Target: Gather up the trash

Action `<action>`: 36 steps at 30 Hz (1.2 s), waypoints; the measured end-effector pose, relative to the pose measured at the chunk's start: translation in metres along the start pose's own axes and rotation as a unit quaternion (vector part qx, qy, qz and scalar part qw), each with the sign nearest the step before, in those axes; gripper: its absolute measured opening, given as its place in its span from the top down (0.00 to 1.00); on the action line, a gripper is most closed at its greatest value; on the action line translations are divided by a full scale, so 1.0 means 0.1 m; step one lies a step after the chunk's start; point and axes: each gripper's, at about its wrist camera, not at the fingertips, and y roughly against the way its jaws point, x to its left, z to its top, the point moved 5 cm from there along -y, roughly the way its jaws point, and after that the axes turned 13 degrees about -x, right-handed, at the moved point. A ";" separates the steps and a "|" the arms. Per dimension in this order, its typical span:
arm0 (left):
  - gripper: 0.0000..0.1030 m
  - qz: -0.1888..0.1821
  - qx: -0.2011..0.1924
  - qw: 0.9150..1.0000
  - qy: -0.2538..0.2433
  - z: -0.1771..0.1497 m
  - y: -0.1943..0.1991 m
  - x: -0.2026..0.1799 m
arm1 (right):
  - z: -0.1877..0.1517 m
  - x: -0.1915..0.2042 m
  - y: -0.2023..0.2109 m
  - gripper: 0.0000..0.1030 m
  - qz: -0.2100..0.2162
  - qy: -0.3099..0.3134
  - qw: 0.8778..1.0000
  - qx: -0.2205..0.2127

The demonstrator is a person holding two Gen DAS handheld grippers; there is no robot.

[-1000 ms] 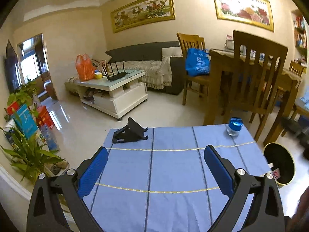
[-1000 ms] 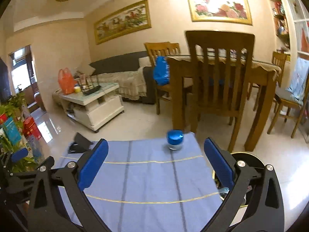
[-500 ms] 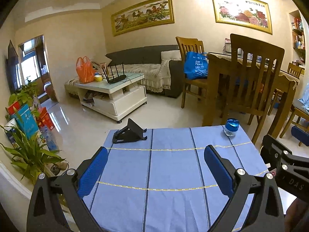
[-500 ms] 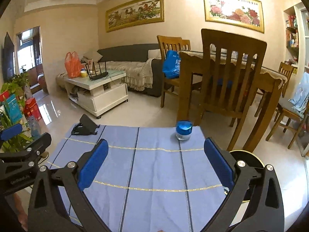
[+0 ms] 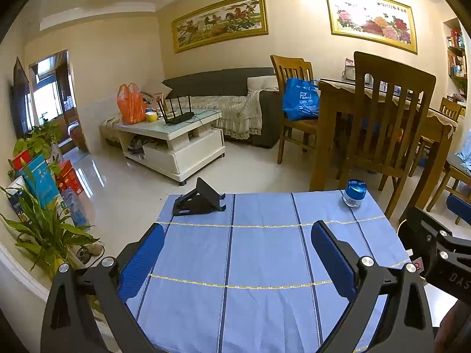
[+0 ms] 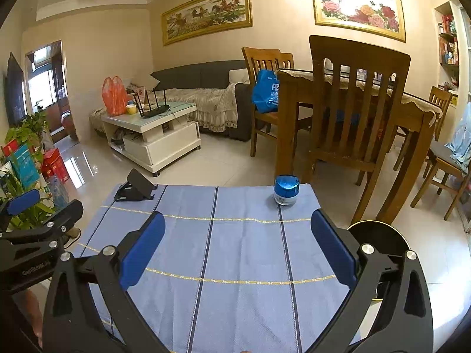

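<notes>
A small jar with a blue lid (image 5: 355, 193) stands at the far right corner of the blue striped tablecloth (image 5: 265, 253); it also shows in the right wrist view (image 6: 286, 189). A black round trash bin (image 6: 379, 241) stands on the floor beside the table's right edge, partly hidden by my right gripper; only its rim (image 5: 401, 229) shows in the left wrist view. My left gripper (image 5: 238, 253) is open and empty above the near part of the cloth. My right gripper (image 6: 238, 250) is open and empty, also above the cloth.
A black phone stand (image 5: 198, 198) sits at the far left corner of the cloth (image 6: 137, 189). A wooden chair (image 6: 350, 111) and dining table stand just beyond the table. A white coffee table (image 5: 176, 138) and potted plants (image 5: 44, 232) are to the left.
Both grippers have drawn back and risen a little, so more of the cloth shows. The right gripper has come into the left wrist view at the right edge. Both stay open.
</notes>
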 end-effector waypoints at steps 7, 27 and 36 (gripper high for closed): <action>0.06 -0.003 -0.006 1.000 0.001 0.01 0.02 -0.02 | -0.02 0.02 0.01 0.05 0.007 -0.001 1.000 0.003; 0.06 -0.036 0.014 0.999 0.013 -0.03 0.00 0.01 | -0.06 0.05 0.00 0.05 0.012 -0.005 1.000 0.008; 0.06 -0.022 0.005 0.999 0.025 -0.04 0.03 0.09 | -0.07 0.06 0.00 0.05 0.013 -0.012 1.000 0.012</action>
